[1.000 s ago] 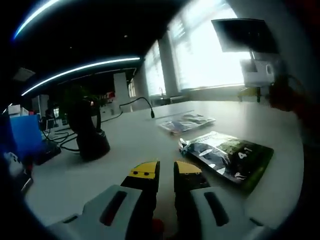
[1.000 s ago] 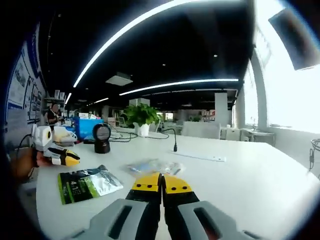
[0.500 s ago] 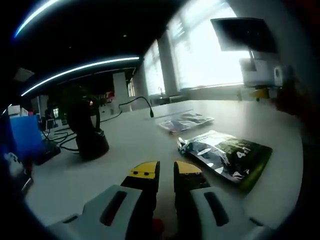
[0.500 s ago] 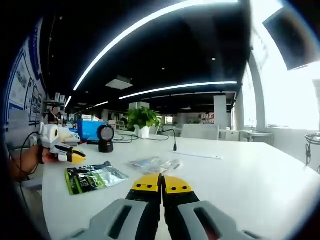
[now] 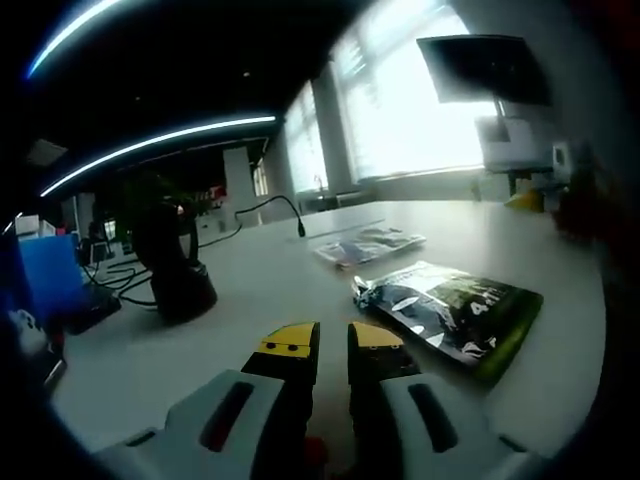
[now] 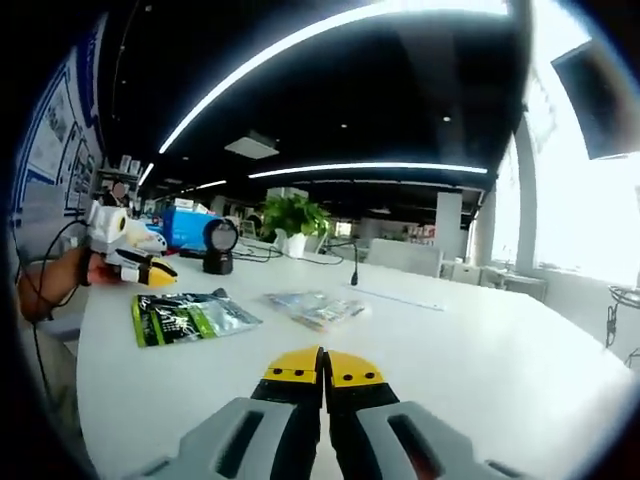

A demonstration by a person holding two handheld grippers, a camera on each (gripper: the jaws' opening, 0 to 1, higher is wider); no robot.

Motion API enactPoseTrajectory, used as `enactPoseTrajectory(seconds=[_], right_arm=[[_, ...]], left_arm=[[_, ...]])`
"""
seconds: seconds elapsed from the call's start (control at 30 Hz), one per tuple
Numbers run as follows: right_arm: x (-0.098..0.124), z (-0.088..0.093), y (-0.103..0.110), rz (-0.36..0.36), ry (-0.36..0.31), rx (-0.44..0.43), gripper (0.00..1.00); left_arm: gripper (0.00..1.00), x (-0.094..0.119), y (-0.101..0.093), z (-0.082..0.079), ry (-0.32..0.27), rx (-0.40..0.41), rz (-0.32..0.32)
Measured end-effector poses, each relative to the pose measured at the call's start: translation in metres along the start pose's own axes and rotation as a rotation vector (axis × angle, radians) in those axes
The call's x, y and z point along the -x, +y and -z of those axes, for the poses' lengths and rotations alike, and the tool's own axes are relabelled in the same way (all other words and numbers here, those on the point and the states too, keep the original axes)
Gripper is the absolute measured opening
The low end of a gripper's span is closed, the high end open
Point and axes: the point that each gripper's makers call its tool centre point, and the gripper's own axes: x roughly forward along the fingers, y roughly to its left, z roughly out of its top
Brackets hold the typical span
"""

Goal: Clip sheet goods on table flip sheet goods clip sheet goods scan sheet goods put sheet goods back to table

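Note:
A dark green and silver pouch [image 5: 450, 315] lies flat on the white table [image 5: 270, 290], just right of my left gripper [image 5: 333, 345]. Its yellow-tipped jaws stand a narrow gap apart with nothing between them. A clear pouch [image 5: 370, 243] lies farther back. In the right gripper view the green pouch [image 6: 190, 316] and the clear pouch [image 6: 315, 305] lie ahead and to the left of my right gripper [image 6: 322, 368], which is shut and empty above the table. The left gripper [image 6: 152, 270] shows at the far left, held by a hand [image 6: 45, 290].
A black scanner on a stand [image 5: 178, 270] sits left of the pouches; in the right gripper view this scanner [image 6: 218, 246] is beyond the green pouch. A gooseneck microphone [image 6: 352, 268], a plant [image 6: 293, 215] and a blue box [image 6: 185, 225] stand at the back.
The right gripper's camera has risen and swung, so the pouches sit farther left and higher. In the left gripper view the right gripper has slid toward the right edge. The pouches lie still.

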Motion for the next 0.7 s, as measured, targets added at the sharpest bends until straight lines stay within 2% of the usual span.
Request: enactPoseTrajectory(seconds=[0.13, 0.3, 0.43, 0.7], right_arm=[[0.002, -0.005, -0.004, -0.002, -0.031, -0.019, 0.0], [0.0, 0.004, -0.005, -0.005, 0.002, -0.027, 0.0], [-0.004, 0.009, 0.002, -0.013, 0.031, 0.001, 0.0], [-0.002, 0.011, 0.006, -0.022, 0.036, -0.006, 0.0]], left_arm=[[0.04, 0.0, 0.0, -0.001, -0.003, 0.003, 0.001], [0.04, -0.001, 0.002, -0.001, -0.003, -0.003, 0.0], [0.04, -0.001, 0.001, -0.001, -0.007, -0.008, 0.008], [0.04, -0.001, 0.002, -0.002, -0.013, -0.008, 0.013]])
